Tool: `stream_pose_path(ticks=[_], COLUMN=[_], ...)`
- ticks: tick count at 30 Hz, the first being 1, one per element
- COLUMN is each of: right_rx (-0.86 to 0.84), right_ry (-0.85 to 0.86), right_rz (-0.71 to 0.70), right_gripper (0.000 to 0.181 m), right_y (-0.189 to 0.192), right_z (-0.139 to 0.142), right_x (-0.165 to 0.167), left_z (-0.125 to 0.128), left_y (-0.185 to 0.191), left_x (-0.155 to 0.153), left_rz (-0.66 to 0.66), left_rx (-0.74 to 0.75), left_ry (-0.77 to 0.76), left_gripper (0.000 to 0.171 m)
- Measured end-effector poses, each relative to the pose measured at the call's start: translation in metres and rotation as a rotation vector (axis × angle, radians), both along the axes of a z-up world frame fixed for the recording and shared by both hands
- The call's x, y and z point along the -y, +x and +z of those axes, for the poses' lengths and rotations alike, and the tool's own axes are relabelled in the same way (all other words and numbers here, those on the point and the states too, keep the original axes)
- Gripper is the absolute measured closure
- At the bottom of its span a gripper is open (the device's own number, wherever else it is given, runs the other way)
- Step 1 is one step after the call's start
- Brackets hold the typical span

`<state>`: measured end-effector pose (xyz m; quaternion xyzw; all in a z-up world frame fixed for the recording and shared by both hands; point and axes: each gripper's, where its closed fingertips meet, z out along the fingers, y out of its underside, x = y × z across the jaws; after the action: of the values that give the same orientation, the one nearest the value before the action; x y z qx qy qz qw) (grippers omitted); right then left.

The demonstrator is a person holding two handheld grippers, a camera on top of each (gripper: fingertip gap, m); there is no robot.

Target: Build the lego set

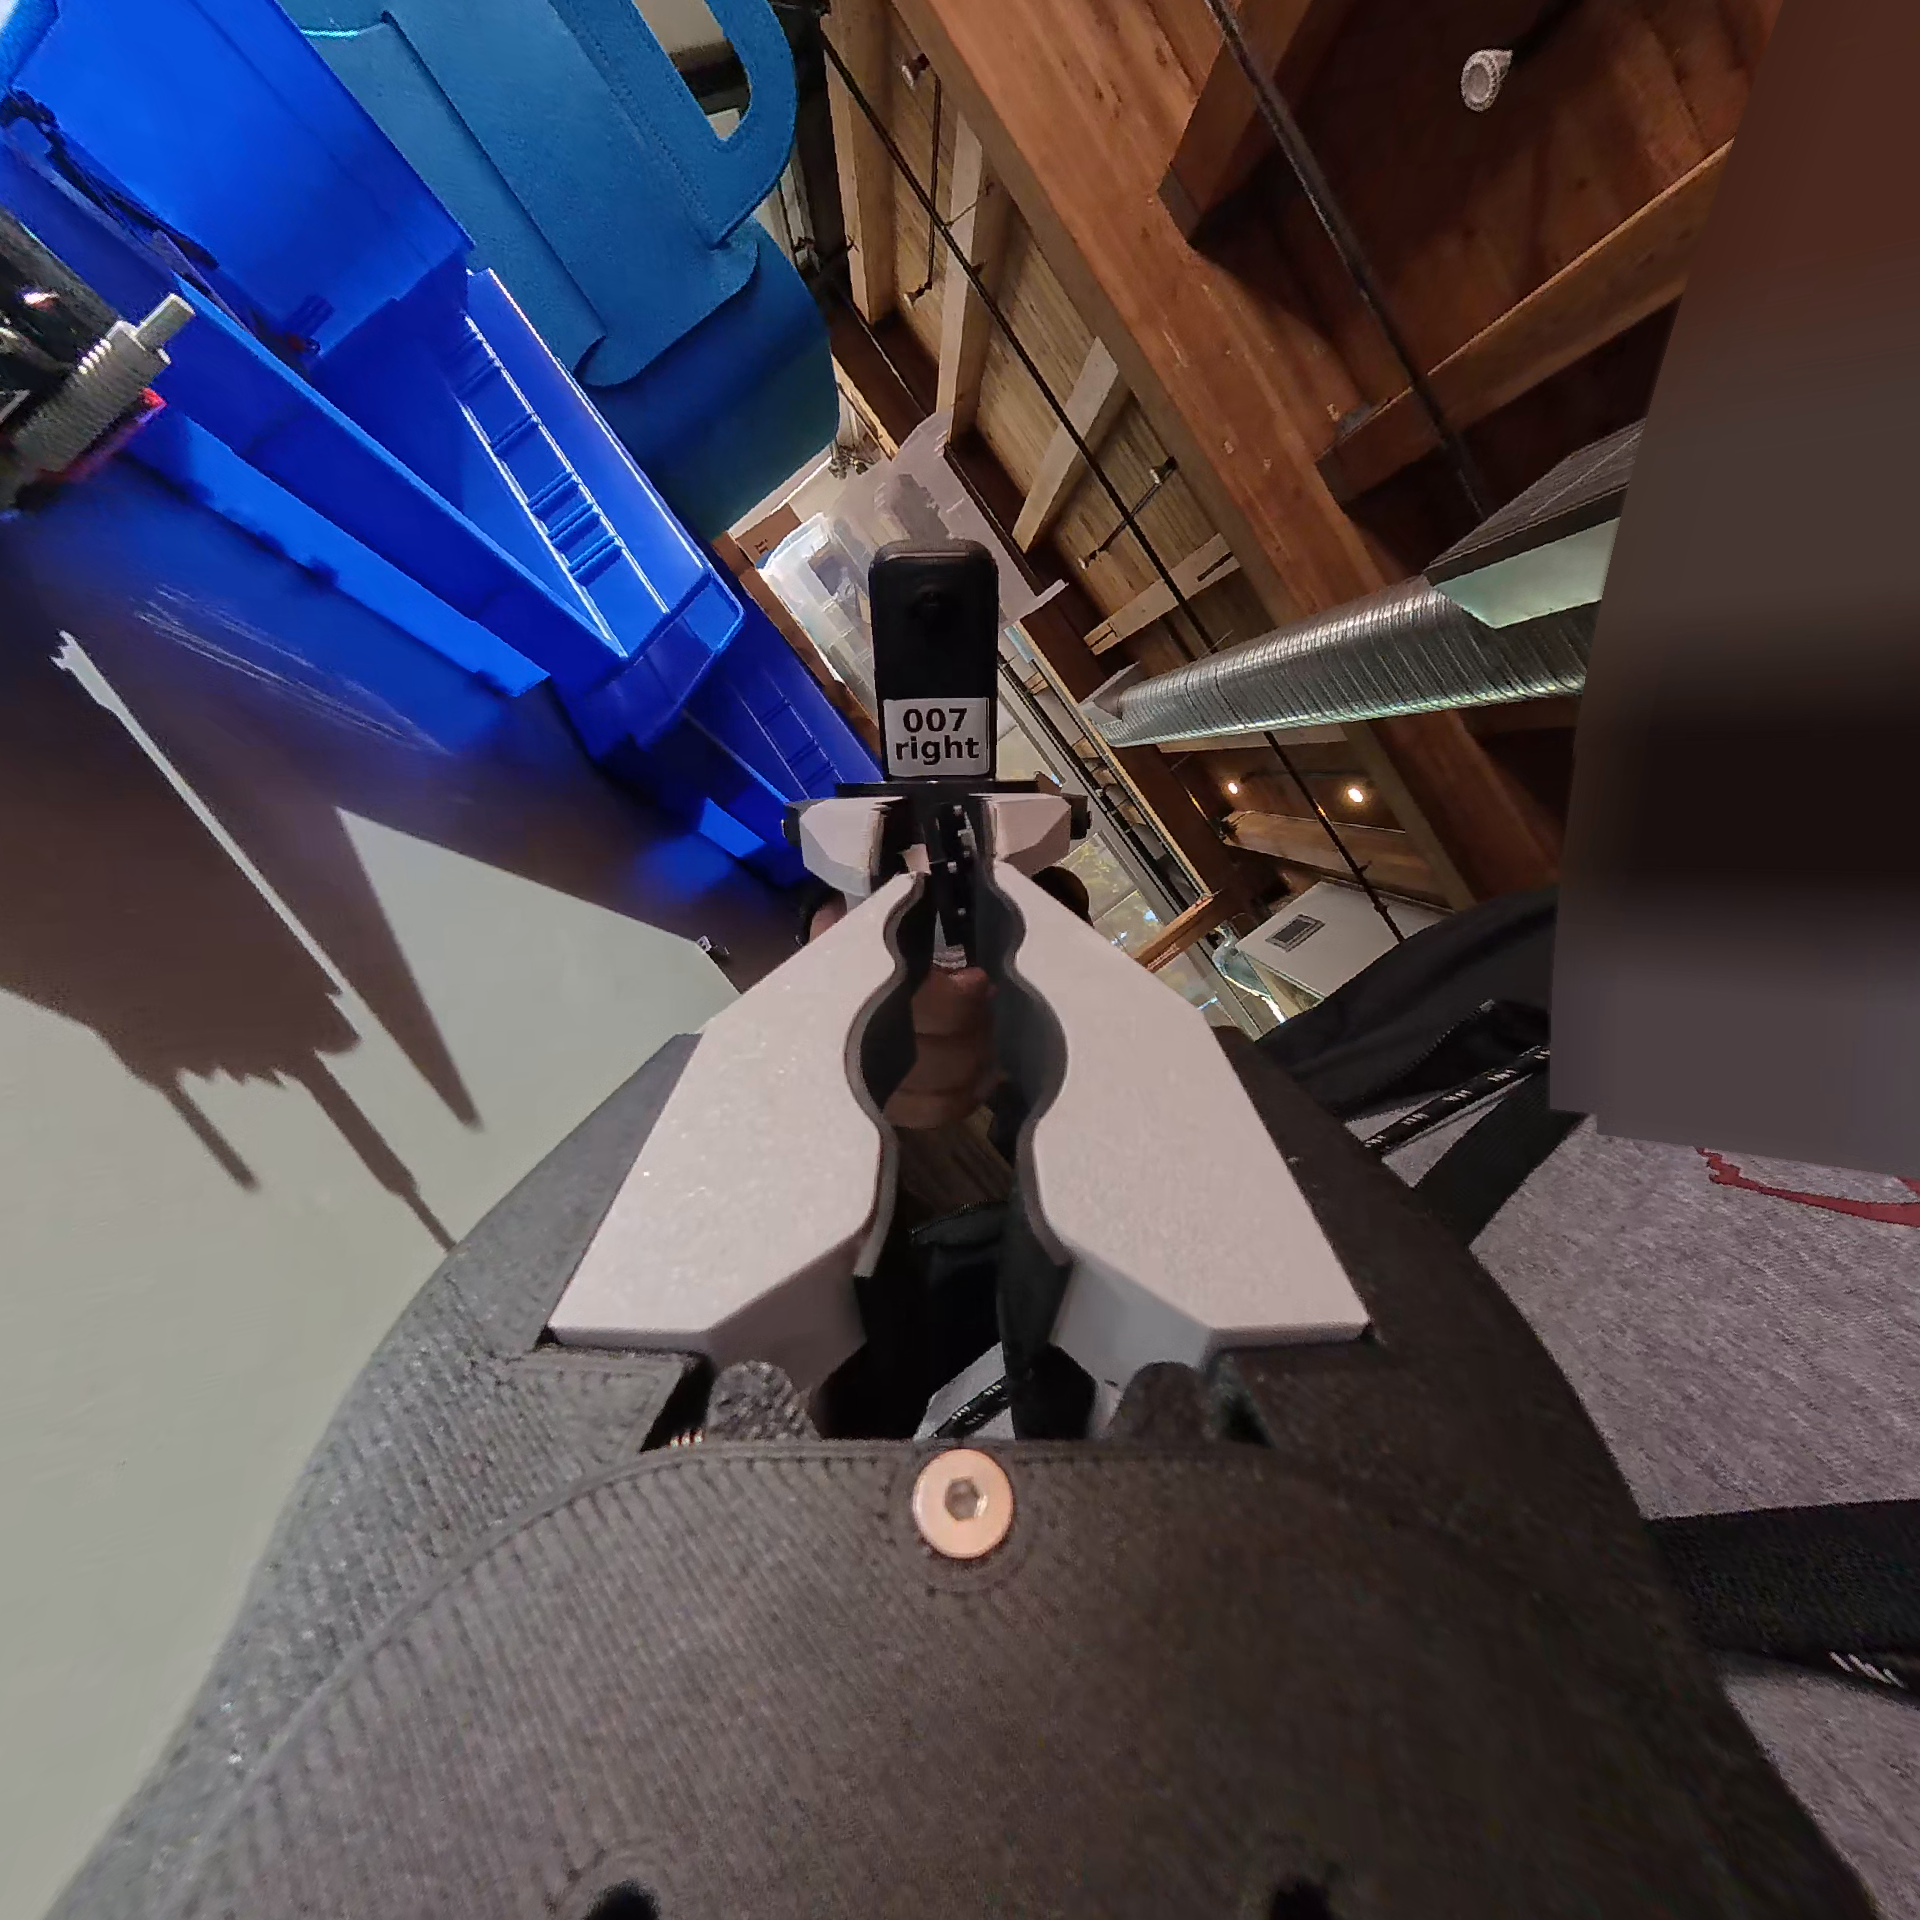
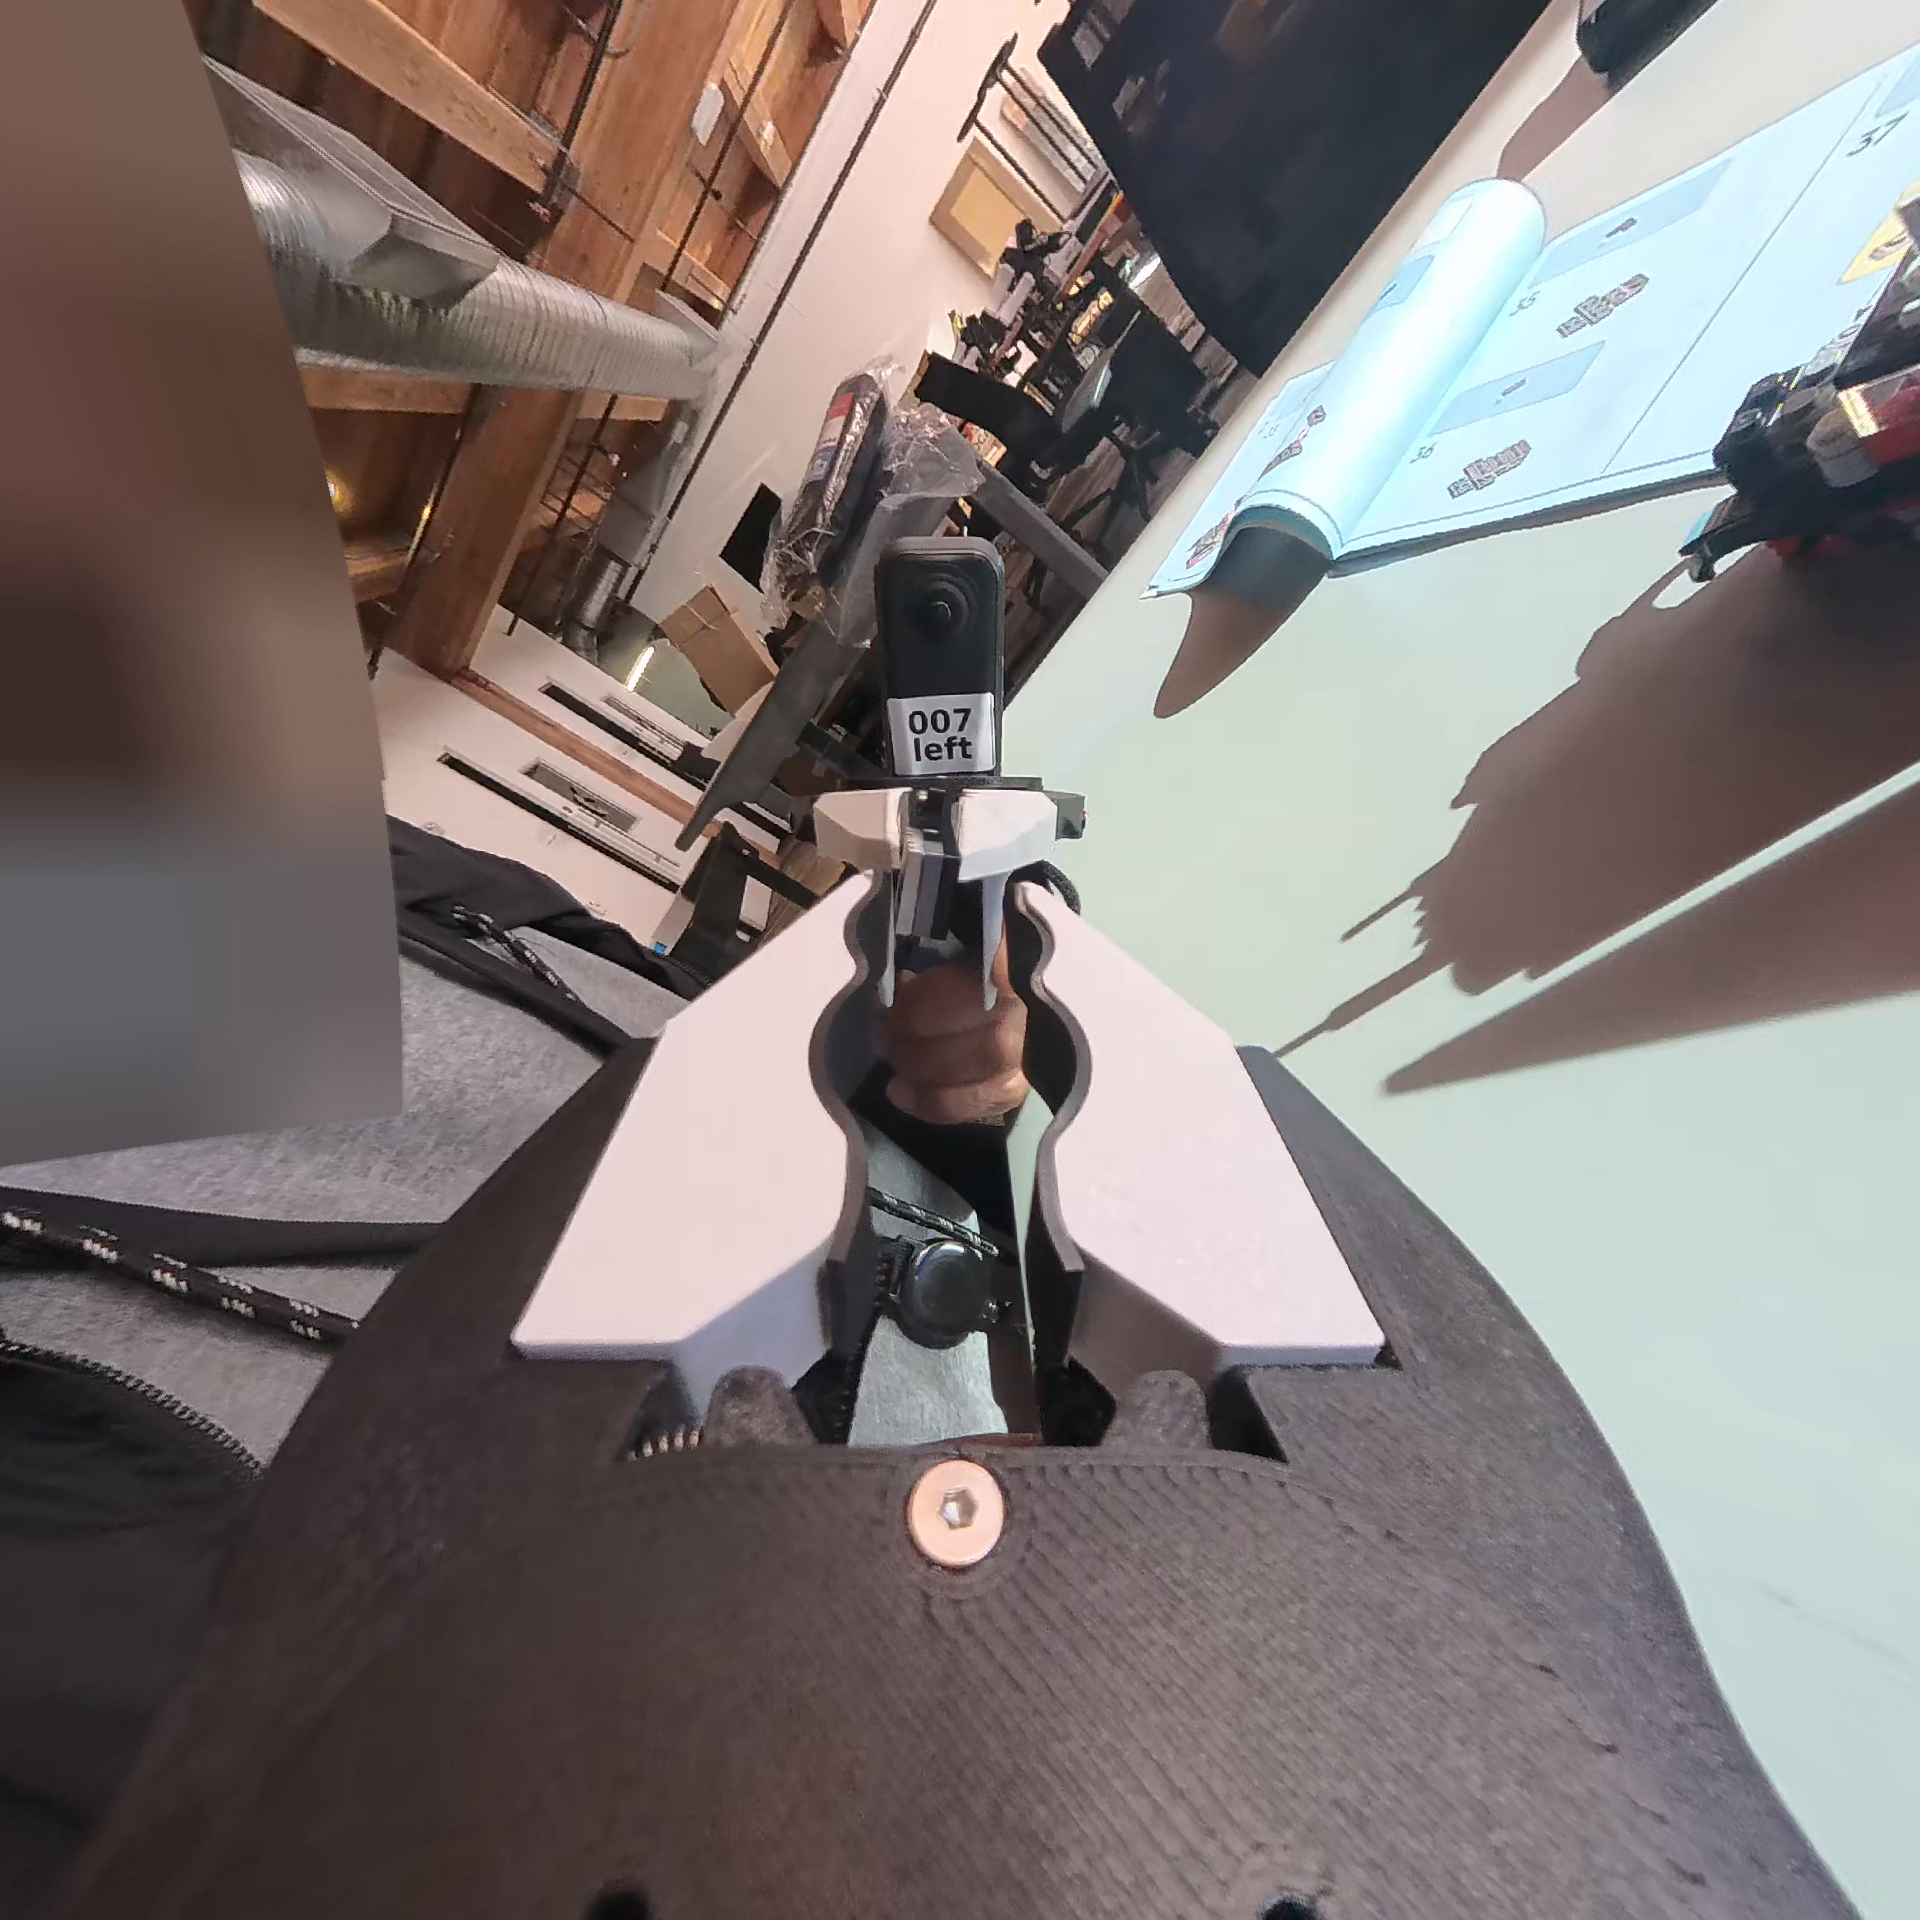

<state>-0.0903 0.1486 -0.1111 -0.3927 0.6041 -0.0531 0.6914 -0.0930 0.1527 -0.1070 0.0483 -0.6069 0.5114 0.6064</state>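
The two grippers are held tip to tip above the near edge of the bench, each looking straight at the other's camera.

In the left wrist view, the left gripper (image 1: 956, 883) has its grey fingers drawn nearly together, with a small dark lego piece (image 1: 953, 883) in the narrow slot between the tips. I cannot tell whether they are clamping it. Behind it a hand (image 1: 940, 1049) grips the other tool. Only this view shows the stacked blue bins (image 1: 364, 364) along the bench's far edge, with the pale bench (image 1: 208, 1403) running down the left side.

In the right wrist view, the right gripper (image 2: 940, 899) has its tips parted a little wider, and the same piece shows grey and black between them, flanked by the other tool's thin fingers. I cannot tell whether it is being squeezed here either. Only this view shows the open instruction booklet (image 2: 1507, 343) lying flat towards the bench's far right. Just beside the booklet, at the right edge, is the partly built lego model (image 2: 1818, 447). Long shadows of the tools fall across the bench.
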Motion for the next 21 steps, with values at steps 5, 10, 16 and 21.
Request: stream_pose_path(ticks=[5, 10, 16, 21], right_rx=[0.017, 0.023, 0.006, 0.010], right_ry=[0.007, 0.001, -0.037, -0.039], right_rz=[-0.004, -0.007, -0.001, -0.001], right_gripper=[0.170, 0.171, 0.171, 0.170], right_y=[-0.0013, -0.0039, -0.0072, -0.0085], right_z=[0.0024, 0.0012, -0.0010, -0.0003], right_x=[-0.0017, -0.0027, -0.0042, -0.0040], left_z=[-0.0017, -0.0037, -0.0056, -0.0053], left_y=[-0.0025, -0.0055, -0.0088, -0.0100], left_x=[0.0001, -0.0006, -0.0017, -0.0020], left_rz=[0.004, 0.006, 0.000, -0.004], left_rx=[0.026, 0.068, 0.092, 0.097], left_ry=[0.001, -0.002, 0.000, -0.005], left_gripper=[0.163, 0.163, 0.163, 0.163])
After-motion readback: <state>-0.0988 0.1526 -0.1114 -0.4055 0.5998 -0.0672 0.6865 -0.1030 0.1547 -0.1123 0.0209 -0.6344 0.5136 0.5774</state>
